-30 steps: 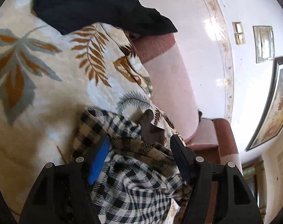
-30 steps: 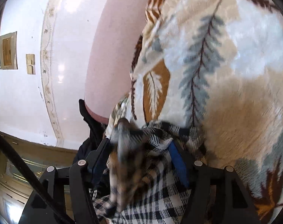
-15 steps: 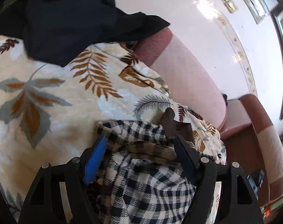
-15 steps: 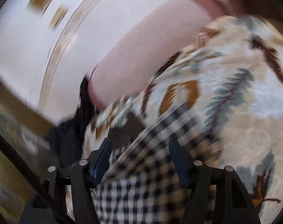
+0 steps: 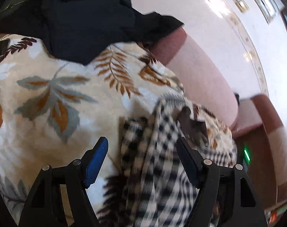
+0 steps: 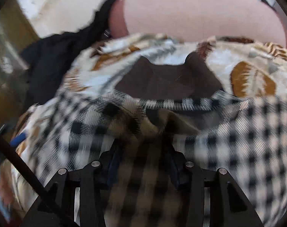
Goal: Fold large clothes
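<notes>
One checked shirt (image 6: 247, 132), one dark garment (image 5: 90, 24), one leaf-patterned blanket (image 5: 48, 94), two grippers.

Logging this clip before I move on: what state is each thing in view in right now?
Checked shirt: crumpled, unfolded, brown collar showing.
Leaf-print blanket: spread under the shirt.
Dark garment: heaped on the blanket's far end.
Left gripper: open, shirt fabric between its fingers.
Right gripper: closing, shirt fabric between its fingers.

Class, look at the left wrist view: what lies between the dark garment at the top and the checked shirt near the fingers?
Only the leaf-patterned blanket lies between the dark garment and the checked shirt, in the left wrist view.
</notes>
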Tool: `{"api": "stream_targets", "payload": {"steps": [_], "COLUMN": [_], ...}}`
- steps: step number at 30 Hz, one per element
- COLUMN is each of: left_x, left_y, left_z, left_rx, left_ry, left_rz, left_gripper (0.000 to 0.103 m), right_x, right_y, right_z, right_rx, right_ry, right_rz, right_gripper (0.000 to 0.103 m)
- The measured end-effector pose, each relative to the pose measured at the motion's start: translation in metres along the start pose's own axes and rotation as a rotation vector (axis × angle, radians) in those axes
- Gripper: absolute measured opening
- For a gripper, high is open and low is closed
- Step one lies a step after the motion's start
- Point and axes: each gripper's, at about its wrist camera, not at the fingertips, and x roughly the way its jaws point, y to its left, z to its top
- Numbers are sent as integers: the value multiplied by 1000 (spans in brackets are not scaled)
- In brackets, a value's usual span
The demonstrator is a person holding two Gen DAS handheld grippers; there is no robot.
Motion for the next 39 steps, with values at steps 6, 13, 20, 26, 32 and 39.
{"api": "stream_targets", "payload": {"steps": [6, 13, 20, 26, 32, 39], "left_x": [3, 7, -18, -22, -7, -13], "left_y": [-1, -23, -28, -28, -33, -32], "left_z": [-39, -89, -103, -122, -137, -132], "left_rx": [81, 344, 433, 432, 464, 435], "left_ry": [168, 291, 249, 269, 257, 261], "left_rz": [-50, 37, 181, 276, 374, 353], "left_gripper": [73, 65, 5, 5, 6, 9], "right_x": [8, -87, -173, -191, -167, -153], "right_y": [15, -4, -111, -182, -175, -174], "right_z": [16, -40, -121, -164, -172, -192], "right_rx": [-49, 12, 239, 405, 328, 263], "right_ry": [6, -73, -185, -204, -113, -1], "right_rz": [-188, -106, -222, -201, -66, -185], "right_gripper": [62, 62, 62, 62, 63, 2]}}
